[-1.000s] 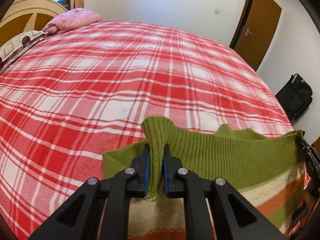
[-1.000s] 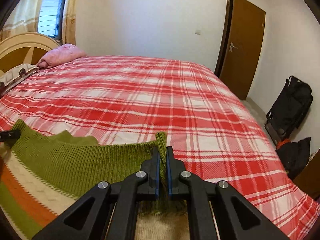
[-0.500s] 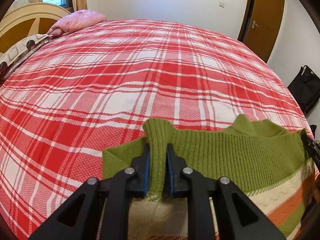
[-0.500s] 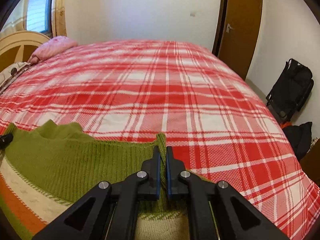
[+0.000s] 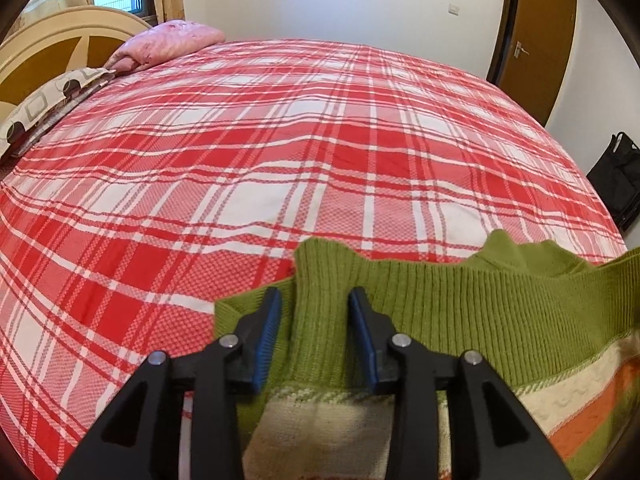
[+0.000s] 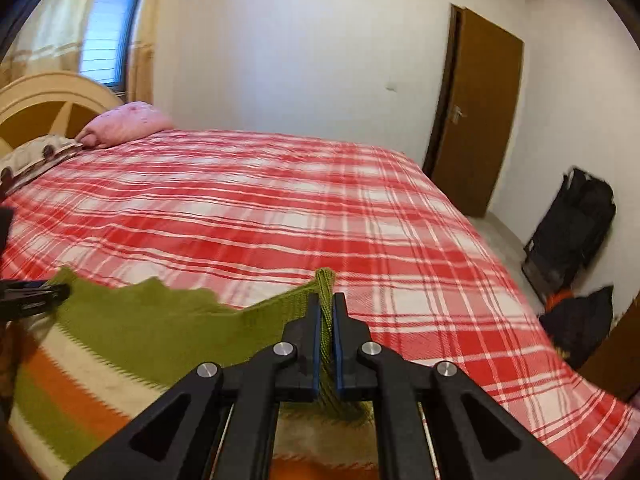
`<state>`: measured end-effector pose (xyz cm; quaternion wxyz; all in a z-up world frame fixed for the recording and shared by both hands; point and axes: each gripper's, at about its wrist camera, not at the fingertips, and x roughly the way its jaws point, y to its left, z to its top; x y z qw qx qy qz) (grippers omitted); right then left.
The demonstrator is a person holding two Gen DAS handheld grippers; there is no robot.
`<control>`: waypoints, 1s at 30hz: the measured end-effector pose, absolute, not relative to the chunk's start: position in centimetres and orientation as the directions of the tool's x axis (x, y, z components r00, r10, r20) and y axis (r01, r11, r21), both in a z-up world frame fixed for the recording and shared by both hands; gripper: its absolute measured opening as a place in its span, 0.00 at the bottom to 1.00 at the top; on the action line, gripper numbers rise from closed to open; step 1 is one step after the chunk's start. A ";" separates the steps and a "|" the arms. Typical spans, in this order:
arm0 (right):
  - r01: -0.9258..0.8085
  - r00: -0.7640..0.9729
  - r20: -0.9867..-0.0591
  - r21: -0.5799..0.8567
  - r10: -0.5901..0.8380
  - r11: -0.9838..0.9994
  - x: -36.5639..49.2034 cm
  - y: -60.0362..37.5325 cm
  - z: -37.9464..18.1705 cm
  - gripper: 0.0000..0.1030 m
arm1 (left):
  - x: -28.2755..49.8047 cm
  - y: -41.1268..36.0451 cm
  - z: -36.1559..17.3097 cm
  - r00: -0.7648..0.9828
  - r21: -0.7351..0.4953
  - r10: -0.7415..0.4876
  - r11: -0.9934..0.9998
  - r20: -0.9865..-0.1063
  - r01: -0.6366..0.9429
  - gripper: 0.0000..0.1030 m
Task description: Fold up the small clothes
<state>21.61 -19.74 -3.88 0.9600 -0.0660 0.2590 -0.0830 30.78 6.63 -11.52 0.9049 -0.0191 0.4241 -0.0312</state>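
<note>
A small knit sweater with a green ribbed band and cream, orange and green stripes lies at the near edge of the red plaid bed. My left gripper is open, its blue pads standing apart on either side of an upright fold of the green band. In the right wrist view my right gripper is shut on the other corner of the sweater, pinching the green edge upright. The left gripper's tip shows at that view's left edge.
A pink pillow and a patterned pillow lie by the headboard at the far left. A brown door is at the right. Black bags stand on the floor right of the bed.
My left gripper has opened and let go of the green band, which stays standing between the pads. My right gripper still holds its corner and has tilted up, showing more of the room.
</note>
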 end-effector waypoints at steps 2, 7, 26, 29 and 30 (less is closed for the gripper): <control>0.166 0.851 -0.473 -0.173 -0.230 0.971 21.4 -19.8 -3.6 0.05 | 30.8 6.7 -11.6 0.639 -0.060 -0.071 0.997 -0.766 0.039 0.39; 0.219 0.808 -0.538 -0.103 -0.240 0.970 22.4 -22.1 -4.4 0.05 | 30.9 6.8 -11.7 0.640 -0.061 -0.066 0.998 -0.766 0.031 0.43; 0.454 0.720 -0.595 0.015 -0.357 0.891 21.0 -29.8 -5.2 0.05 | 30.9 6.9 -11.8 0.635 -0.091 -0.094 0.995 -0.767 0.038 0.58; 0.348 0.767 -0.584 0.029 -0.267 0.937 21.1 -27.5 -4.5 0.05 | 30.9 6.9 -11.8 0.634 -0.095 -0.099 0.995 -0.767 0.040 0.59; 0.293 0.776 -0.594 0.041 -0.212 0.955 21.4 -26.3 -4.5 0.05 | 30.9 6.9 -11.8 0.634 -0.095 -0.099 0.995 -0.767 0.041 0.60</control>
